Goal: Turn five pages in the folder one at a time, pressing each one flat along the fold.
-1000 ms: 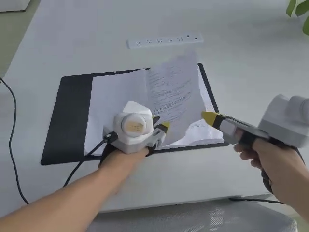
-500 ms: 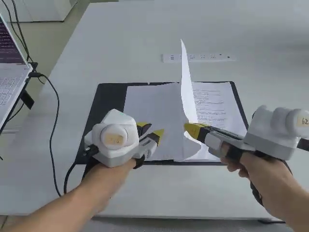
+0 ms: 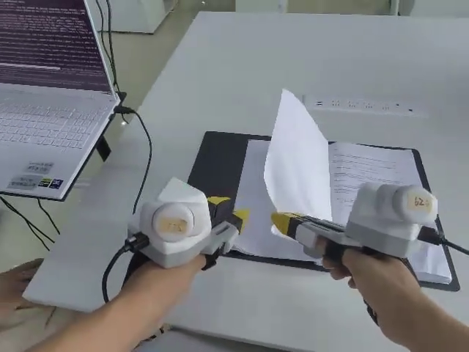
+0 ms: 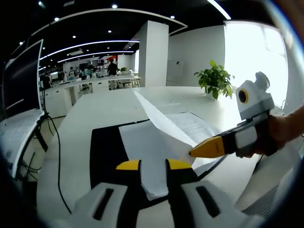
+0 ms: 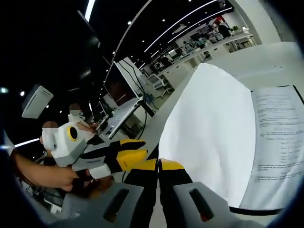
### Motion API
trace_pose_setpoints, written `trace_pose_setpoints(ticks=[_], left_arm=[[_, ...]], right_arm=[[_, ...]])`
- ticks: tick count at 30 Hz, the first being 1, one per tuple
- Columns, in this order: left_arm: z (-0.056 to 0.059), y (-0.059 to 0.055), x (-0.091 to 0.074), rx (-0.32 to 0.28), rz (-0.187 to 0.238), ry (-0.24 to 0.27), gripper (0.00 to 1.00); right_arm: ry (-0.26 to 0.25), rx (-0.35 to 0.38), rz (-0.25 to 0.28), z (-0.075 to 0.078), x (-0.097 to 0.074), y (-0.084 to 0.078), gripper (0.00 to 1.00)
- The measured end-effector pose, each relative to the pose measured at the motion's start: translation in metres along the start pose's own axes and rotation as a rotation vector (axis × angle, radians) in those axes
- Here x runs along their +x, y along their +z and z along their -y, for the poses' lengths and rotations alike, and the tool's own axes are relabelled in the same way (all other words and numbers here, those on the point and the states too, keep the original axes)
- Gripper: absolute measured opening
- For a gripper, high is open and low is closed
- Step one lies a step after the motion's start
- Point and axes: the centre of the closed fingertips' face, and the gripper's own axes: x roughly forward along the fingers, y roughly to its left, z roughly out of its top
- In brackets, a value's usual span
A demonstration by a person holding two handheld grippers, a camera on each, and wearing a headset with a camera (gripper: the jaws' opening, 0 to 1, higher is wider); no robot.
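Note:
A black folder (image 3: 218, 158) lies open on the white table. One white page (image 3: 300, 165) stands up from it near the fold, its blank side facing left. My right gripper (image 3: 281, 220) is shut on that page's lower edge; in the right gripper view the page (image 5: 213, 128) rises straight from my right gripper (image 5: 158, 164). A printed page (image 3: 374, 172) lies flat on the right half. My left gripper (image 3: 229, 209) hovers open at the folder's front edge, left of the raised page (image 4: 161, 118), with nothing between its jaws.
An open laptop (image 3: 44, 81) stands at the left with a black cable (image 3: 143, 154) running past the folder. A white power strip (image 3: 359, 105) lies behind the folder. A potted plant (image 4: 213, 80) sits at the table's far end. Someone's hand (image 3: 15, 282) shows below the table edge.
The raised page has swung from leaning right to standing upright near the fold, with the right gripper staying at its lower edge. The left gripper has drawn back to the folder's front edge. The head camera shifted.

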Motion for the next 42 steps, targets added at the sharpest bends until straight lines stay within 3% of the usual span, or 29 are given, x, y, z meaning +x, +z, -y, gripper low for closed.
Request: trace_pose_setpoints(ticks=[8, 25, 32, 35, 39, 42], left_arm=[[-0.019, -0.009, -0.004, -0.015, -0.015, 0.033, 0.17], [-0.018, -0.024, 0.005, -0.027, -0.048, 0.035, 0.16], [-0.019, -0.032, 0.014, -0.023, -0.069, 0.035, 0.15], [-0.016, -0.035, 0.02, -0.018, -0.073, 0.025, 0.15], [-0.008, -0.042, 0.031, 0.003, -0.094, -0.004, 0.14], [0.0, -0.047, 0.04, 0.028, -0.107, -0.027, 0.13]], right_arm=[[-0.008, -0.001, -0.08, 0.005, 0.031, -0.022, 0.0], [-0.031, 0.046, -0.169, 0.02, 0.06, -0.055, 0.0], [0.012, 0.073, -0.161, 0.011, 0.061, -0.06, 0.06], [0.027, 0.067, -0.154, 0.007, 0.054, -0.059, 0.06], [0.015, 0.066, -0.128, 0.015, 0.039, -0.053, 0.04], [-0.014, 0.084, -0.074, 0.031, 0.024, -0.038, 0.02]])
